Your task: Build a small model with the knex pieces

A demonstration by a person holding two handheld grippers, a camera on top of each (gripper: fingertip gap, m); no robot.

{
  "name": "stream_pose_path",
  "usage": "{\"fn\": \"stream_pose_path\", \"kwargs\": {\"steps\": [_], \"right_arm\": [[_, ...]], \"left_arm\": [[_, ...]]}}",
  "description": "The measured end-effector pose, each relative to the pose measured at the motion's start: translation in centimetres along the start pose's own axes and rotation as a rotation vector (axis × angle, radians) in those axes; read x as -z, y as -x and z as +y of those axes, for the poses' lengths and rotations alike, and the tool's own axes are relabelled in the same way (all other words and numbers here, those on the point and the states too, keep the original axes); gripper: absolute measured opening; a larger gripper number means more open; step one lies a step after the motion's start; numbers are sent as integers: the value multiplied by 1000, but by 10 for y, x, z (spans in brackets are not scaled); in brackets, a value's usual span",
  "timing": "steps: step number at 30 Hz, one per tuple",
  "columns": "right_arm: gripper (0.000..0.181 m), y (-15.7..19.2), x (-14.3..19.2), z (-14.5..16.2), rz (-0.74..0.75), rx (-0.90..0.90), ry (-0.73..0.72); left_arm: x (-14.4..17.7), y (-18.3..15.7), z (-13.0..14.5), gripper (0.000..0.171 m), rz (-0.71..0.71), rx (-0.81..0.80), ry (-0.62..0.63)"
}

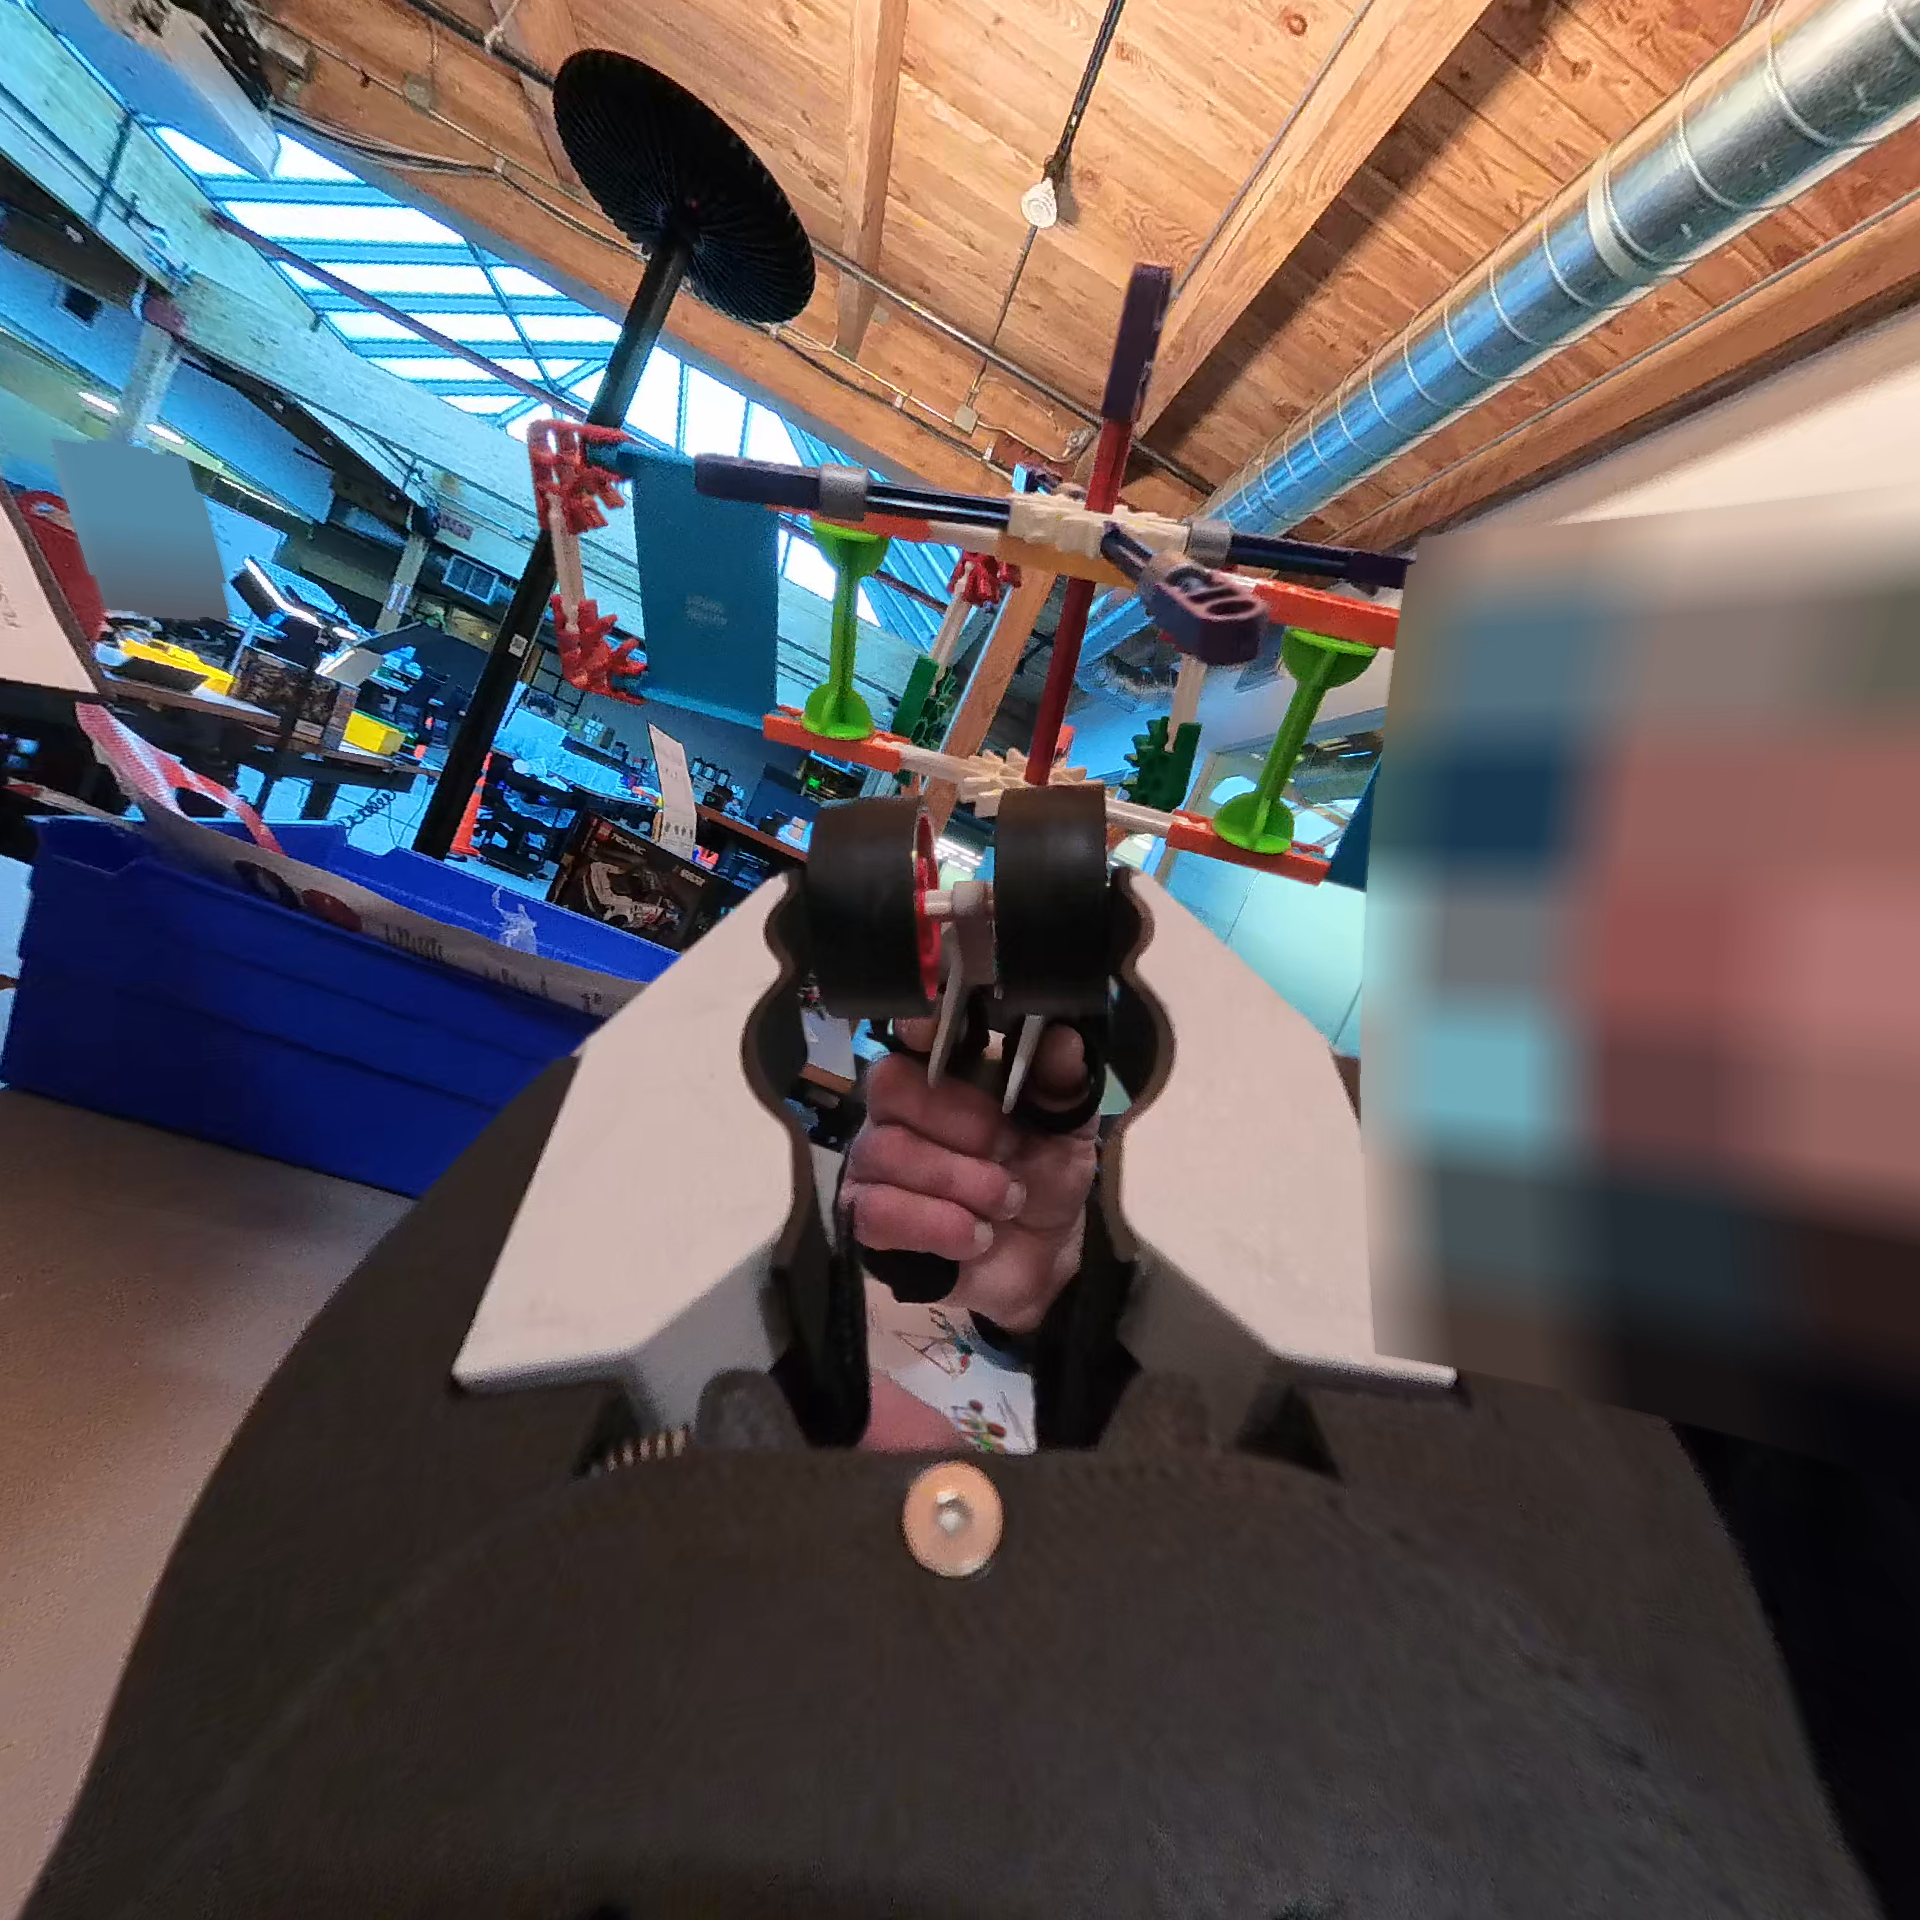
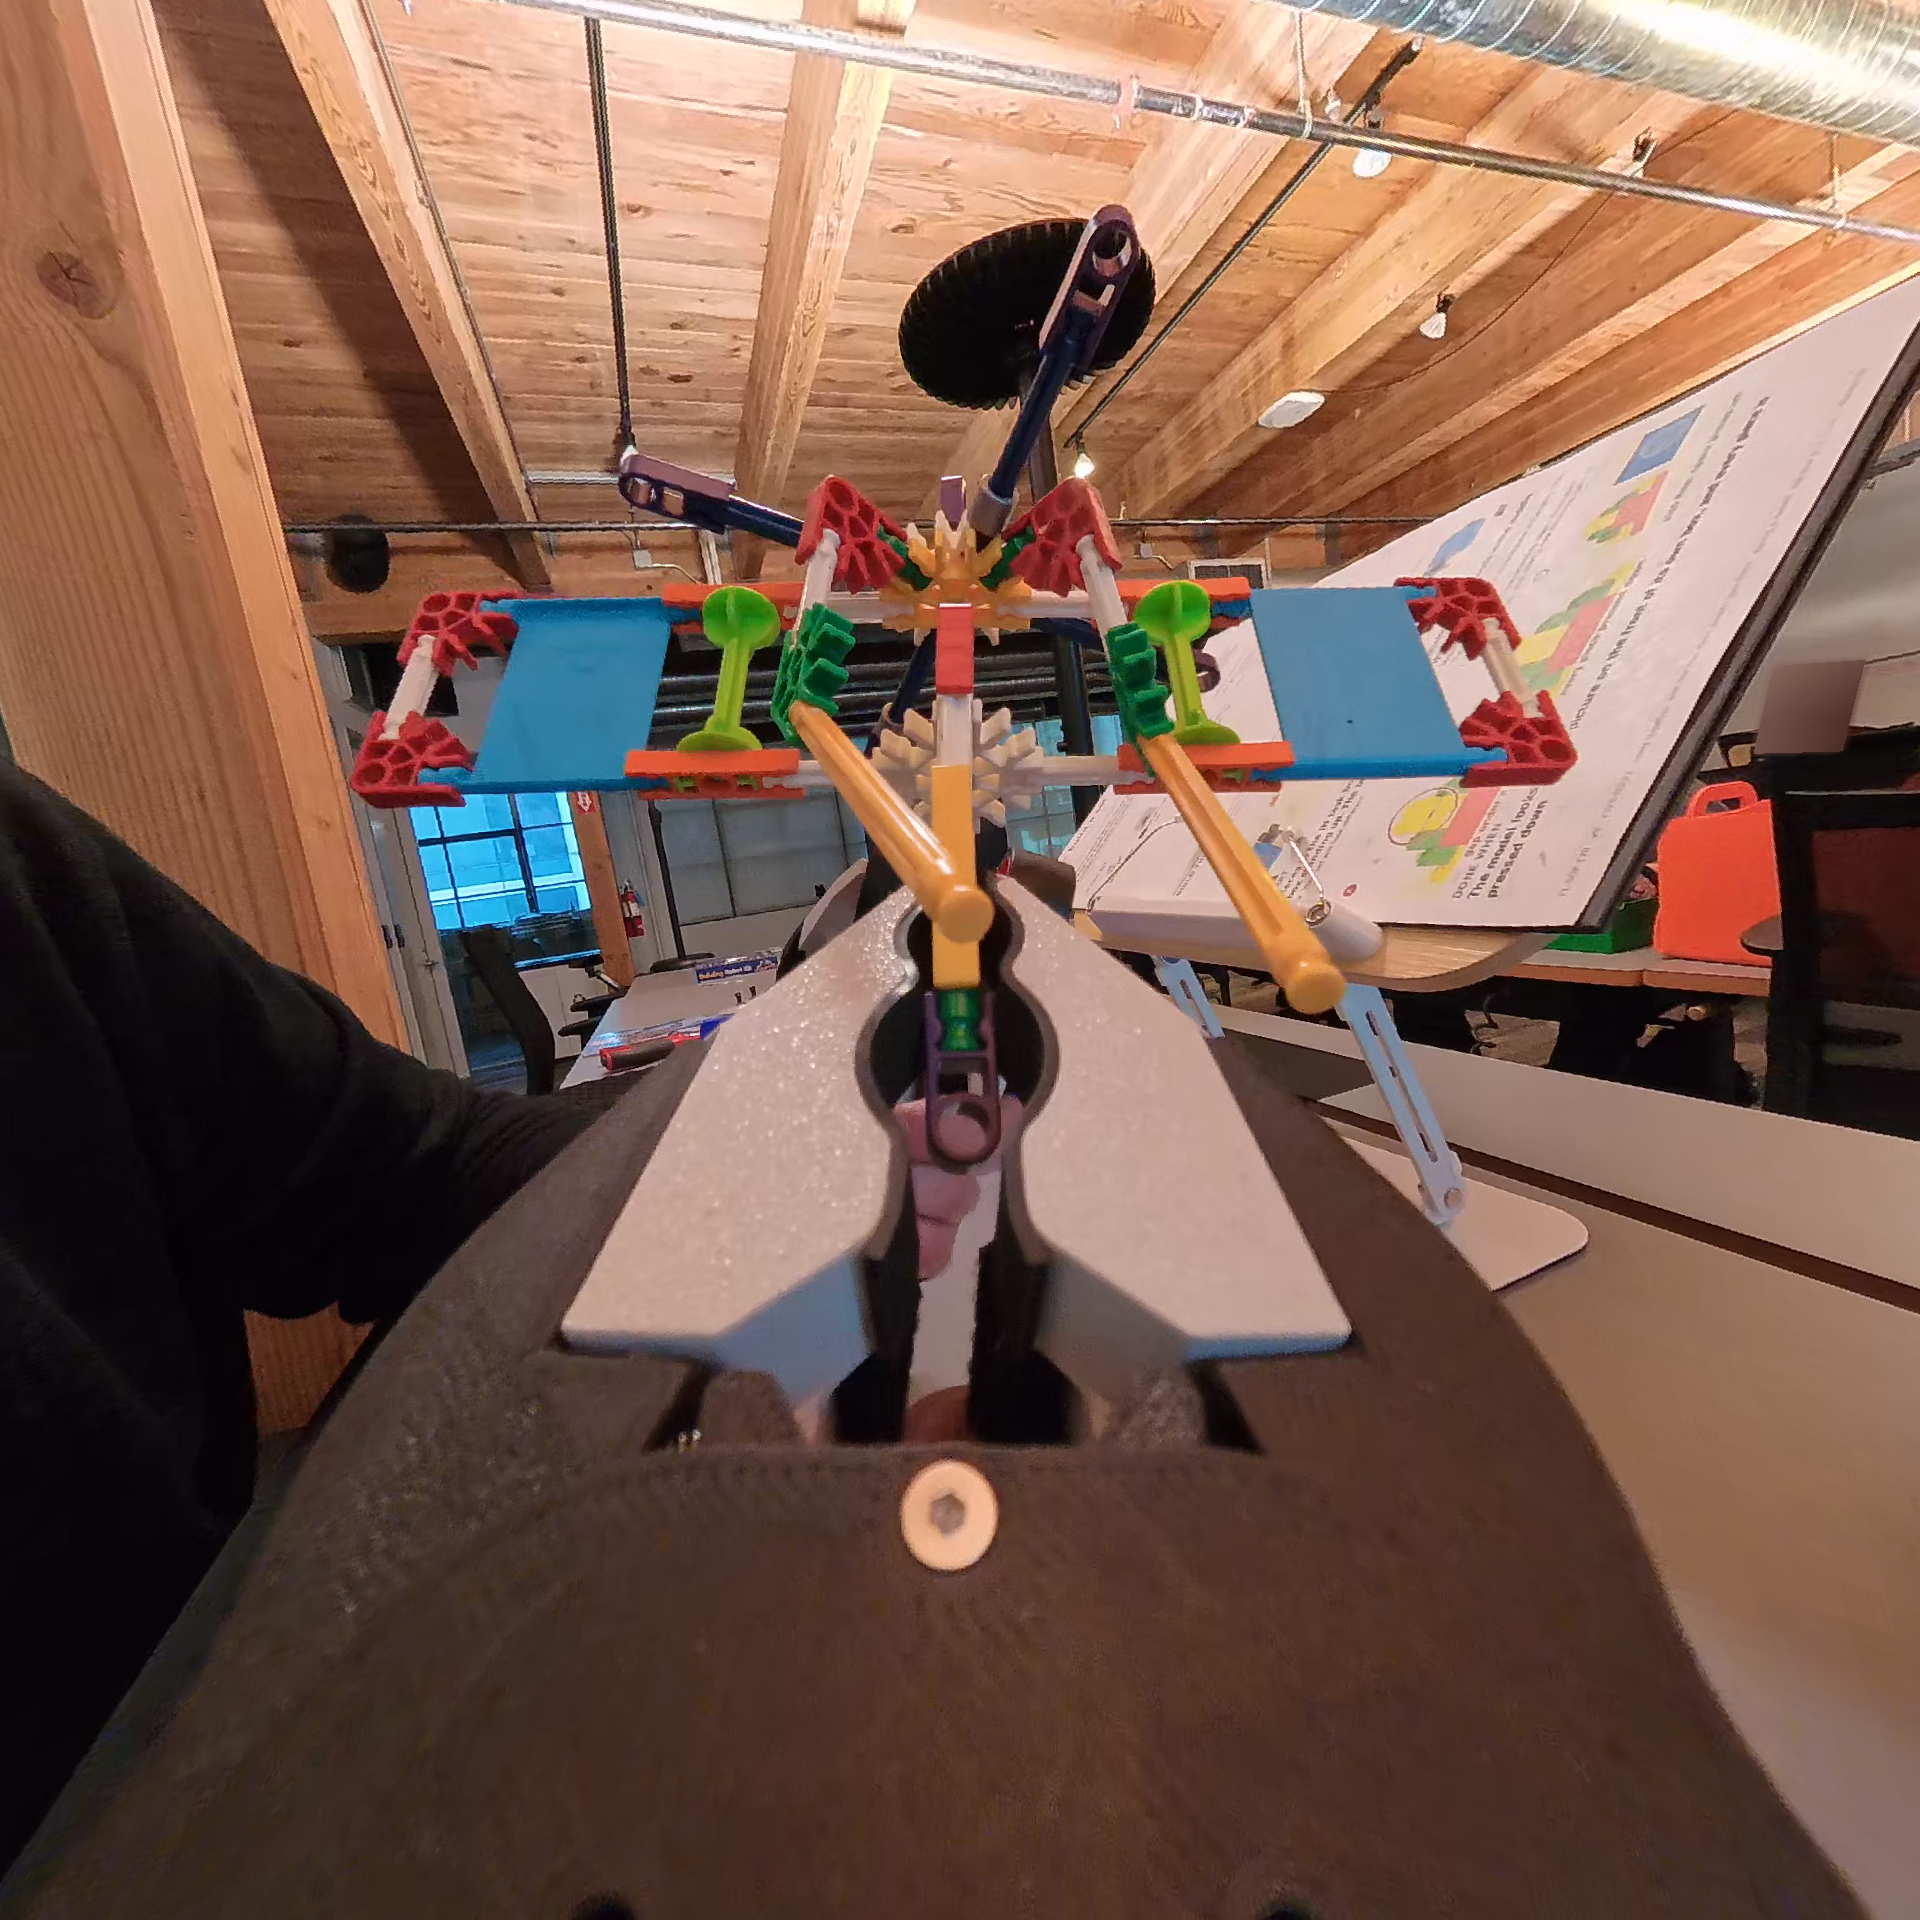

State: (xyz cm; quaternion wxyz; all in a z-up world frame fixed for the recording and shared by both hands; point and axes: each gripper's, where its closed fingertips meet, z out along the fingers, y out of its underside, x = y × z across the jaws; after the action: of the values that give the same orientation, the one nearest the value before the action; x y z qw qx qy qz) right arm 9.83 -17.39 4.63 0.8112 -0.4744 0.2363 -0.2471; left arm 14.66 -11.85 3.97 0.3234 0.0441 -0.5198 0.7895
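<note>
Both grippers hold one plastic rod-and-connector toy model up in the air. Left gripper is narrowed on the model's two black rubber wheels, one against each finger. Right gripper is pinched nearly closed on its yellow centre rod, a green spool and purple clip sitting in the gap behind. Flat blue panels, red toothed connectors and lime spools spread beyond the tips. Blue bins left; an instruction sheet on a stand right.
</note>
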Motion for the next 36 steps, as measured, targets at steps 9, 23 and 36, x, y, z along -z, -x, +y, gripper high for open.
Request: {"fn": "stream_pose_path", "kwargs": {"steps": [9,23,36], "right_arm": [[3,2,-1,3,-22,-16,16],[3,1,-4,33,-54,-59,137],[3,1,-1,71,-96,-118,280]], "left_arm": [[3,-1,13,55,-17,-207,133],[25,2,35,54,-68,-465,351],[61,9,72,55,-106,-765,557]]}}
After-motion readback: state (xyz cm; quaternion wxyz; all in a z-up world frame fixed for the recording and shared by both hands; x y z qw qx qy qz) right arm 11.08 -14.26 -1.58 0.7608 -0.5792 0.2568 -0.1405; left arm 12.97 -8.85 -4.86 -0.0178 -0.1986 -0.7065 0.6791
